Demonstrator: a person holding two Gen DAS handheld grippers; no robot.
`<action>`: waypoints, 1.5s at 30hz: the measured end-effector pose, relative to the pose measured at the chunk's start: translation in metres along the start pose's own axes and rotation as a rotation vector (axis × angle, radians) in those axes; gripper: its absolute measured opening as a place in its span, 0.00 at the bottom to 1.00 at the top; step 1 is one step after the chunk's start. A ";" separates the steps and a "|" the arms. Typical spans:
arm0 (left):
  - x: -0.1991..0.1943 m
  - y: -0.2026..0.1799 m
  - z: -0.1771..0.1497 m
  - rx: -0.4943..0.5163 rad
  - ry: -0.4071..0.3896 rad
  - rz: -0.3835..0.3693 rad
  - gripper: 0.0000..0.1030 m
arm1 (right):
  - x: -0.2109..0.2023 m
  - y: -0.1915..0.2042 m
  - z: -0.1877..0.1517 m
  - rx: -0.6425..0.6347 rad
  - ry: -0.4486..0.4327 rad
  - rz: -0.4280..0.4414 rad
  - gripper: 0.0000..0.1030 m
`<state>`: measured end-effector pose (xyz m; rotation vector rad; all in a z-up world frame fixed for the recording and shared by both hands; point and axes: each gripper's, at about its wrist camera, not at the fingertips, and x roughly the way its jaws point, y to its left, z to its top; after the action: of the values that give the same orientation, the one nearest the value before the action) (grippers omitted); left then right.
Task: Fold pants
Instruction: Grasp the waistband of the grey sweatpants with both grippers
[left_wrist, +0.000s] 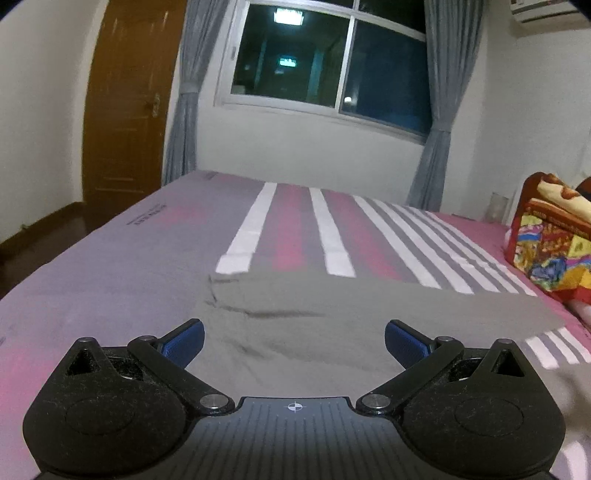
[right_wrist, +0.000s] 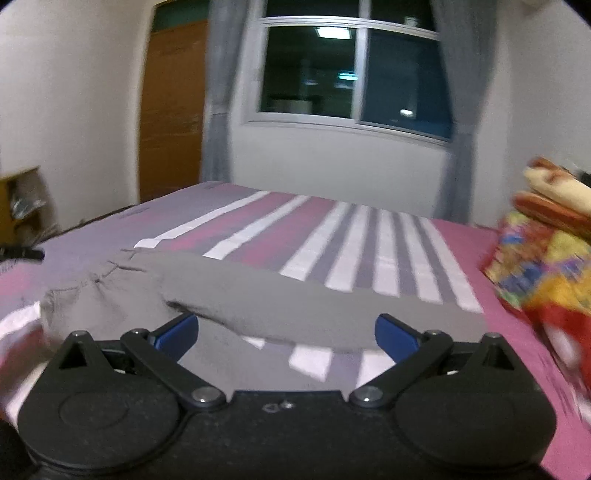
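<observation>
We start at our left tool (left_wrist: 294, 343), whose blue pads stand wide apart with nothing between them, hovering low over the near part of the grey pants (left_wrist: 332, 317). Our right tool (right_wrist: 286, 338) is likewise spread wide and empty, and its view is smeared, so fine detail there is uncertain. The pants lie flat across the striped bedsheet (left_wrist: 291, 225) on the bed, running crosswise in front of us, with one end rumpled at the left and the other reaching toward the right, near the colourful folded blanket (left_wrist: 550, 243) at the bed's right side. From the left wrist view a shallow crease runs across the cloth just ahead of the pads. We judge the fabric to be light, soft and limp: it will sag and drape from whatever points we pinch, and it may drag the sheet below into wrinkles if we bite too deep. We would take hold at the near edge, one tool toward each end, catching only the pants' layers and not the sheet, so that the cloth lifts evenly and folds over without twisting.
</observation>
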<state>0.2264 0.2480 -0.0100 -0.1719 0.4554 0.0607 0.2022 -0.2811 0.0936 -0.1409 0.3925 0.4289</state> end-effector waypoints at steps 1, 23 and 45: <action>0.022 0.015 0.010 -0.002 0.021 -0.020 0.98 | 0.022 -0.004 0.005 -0.008 0.004 0.026 0.98; 0.348 0.089 0.054 0.141 0.417 -0.122 0.77 | 0.375 -0.063 0.005 -0.208 0.385 0.328 0.58; 0.123 0.064 0.074 0.155 0.016 -0.242 0.18 | 0.105 -0.007 0.039 -0.382 0.041 0.203 0.06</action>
<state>0.3625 0.3269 -0.0092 -0.0743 0.4508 -0.2134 0.3059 -0.2395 0.0881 -0.4845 0.3630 0.7006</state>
